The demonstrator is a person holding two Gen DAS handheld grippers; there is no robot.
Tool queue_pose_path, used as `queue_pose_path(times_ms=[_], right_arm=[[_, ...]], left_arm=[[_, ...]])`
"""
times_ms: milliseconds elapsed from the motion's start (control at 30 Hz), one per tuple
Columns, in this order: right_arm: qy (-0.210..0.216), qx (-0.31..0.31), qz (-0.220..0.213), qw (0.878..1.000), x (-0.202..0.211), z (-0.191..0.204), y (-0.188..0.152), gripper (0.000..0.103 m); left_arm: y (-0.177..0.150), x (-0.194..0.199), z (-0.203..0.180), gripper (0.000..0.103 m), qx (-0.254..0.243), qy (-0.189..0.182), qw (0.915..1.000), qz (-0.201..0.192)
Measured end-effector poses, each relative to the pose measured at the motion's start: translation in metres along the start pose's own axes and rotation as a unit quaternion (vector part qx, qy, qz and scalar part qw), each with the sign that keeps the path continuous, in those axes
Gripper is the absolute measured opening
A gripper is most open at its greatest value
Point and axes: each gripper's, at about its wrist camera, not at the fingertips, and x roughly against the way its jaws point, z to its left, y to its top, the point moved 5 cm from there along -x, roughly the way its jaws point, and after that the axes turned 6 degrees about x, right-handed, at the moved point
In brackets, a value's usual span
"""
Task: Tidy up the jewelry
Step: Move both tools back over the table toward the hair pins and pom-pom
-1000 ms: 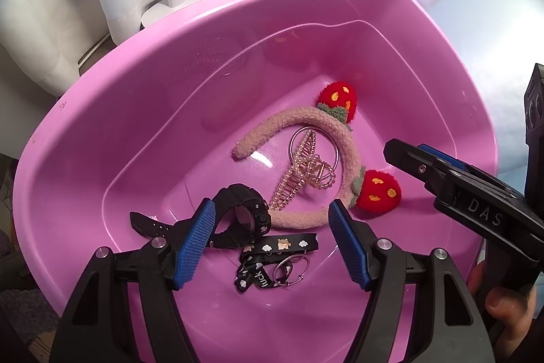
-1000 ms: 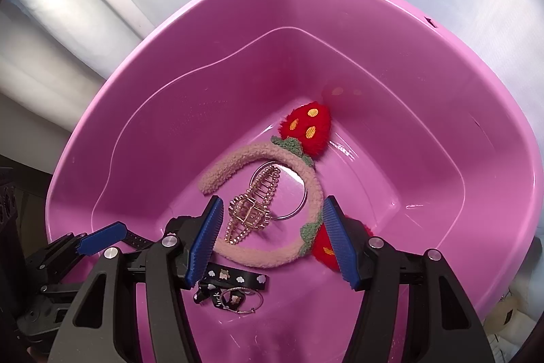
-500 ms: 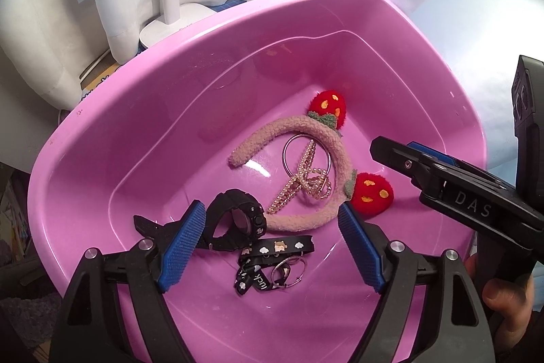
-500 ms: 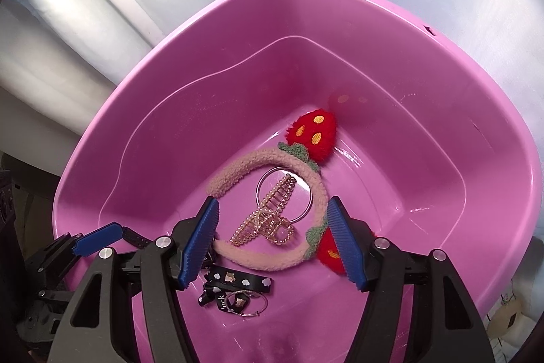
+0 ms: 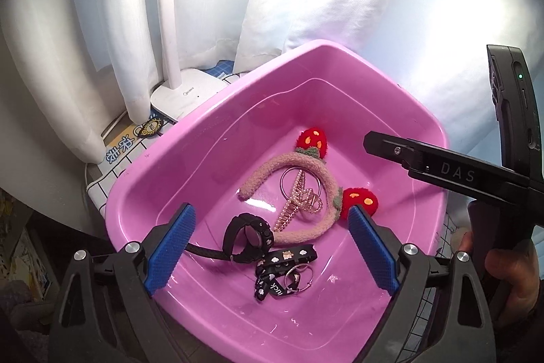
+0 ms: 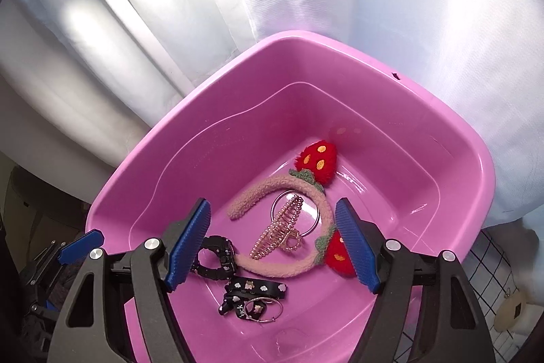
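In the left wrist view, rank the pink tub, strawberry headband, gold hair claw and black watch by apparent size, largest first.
1. pink tub
2. strawberry headband
3. gold hair claw and black watch: they look about alike, and the watch lies nearer the camera, so I won't rank them.

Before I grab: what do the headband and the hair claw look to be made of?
Headband: fuzzy pink fleece-like fabric, matte, nubby pile; red plush strawberries. Hair claw: looks like rose-gold metal, glossy with glints along the teeth, though coated plastic is possible.

Left gripper wide open, right gripper open, empty
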Motion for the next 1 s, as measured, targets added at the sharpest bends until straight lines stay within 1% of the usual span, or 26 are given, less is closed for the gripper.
queue_pose_path(times_ms=[67,133,300,400,533,733,1000], right_arm=[[0.002,-0.002,-0.013,1.0,0.013,0.003,-0.002,0.073],[0.002,-0.002,-0.024,1.0,0.024,0.006,-0.004,0.073],[0.001,-0.007,-0.042,0.999,0.048,0.01,-0.017,0.073],[-0.016,-0.016,-0.057,0.998,0.064,0.005,-0.026,0.073],[-0.025,-0.046,-0.071,0.996,0.082,-0.013,-0.042,0.073],[-0.05,-0.076,-0.07,0.993,0.107,-0.042,-0.073,0.073],[-0.067,-0.107,-0.072,0.989,0.138,-0.071,-0.119,0.073]], left_arm=[[-0.001,0.011,-0.003,0.091,-0.019,0.004,0.9996,-0.021],[-0.001,0.019,-0.009,0.093,-0.034,0.003,0.9989,-0.032],[-0.006,0.032,-0.021,0.093,-0.045,-0.017,0.9982,-0.036],[-0.011,0.038,-0.027,0.093,-0.049,-0.032,0.9976,-0.038],[-0.019,0.041,-0.038,0.093,-0.052,-0.048,0.997,-0.031],[-0.034,0.047,-0.065,0.093,-0.063,-0.069,0.9953,-0.024],[-0.059,0.055,-0.1,0.093,-0.075,-0.078,0.994,-0.019]])
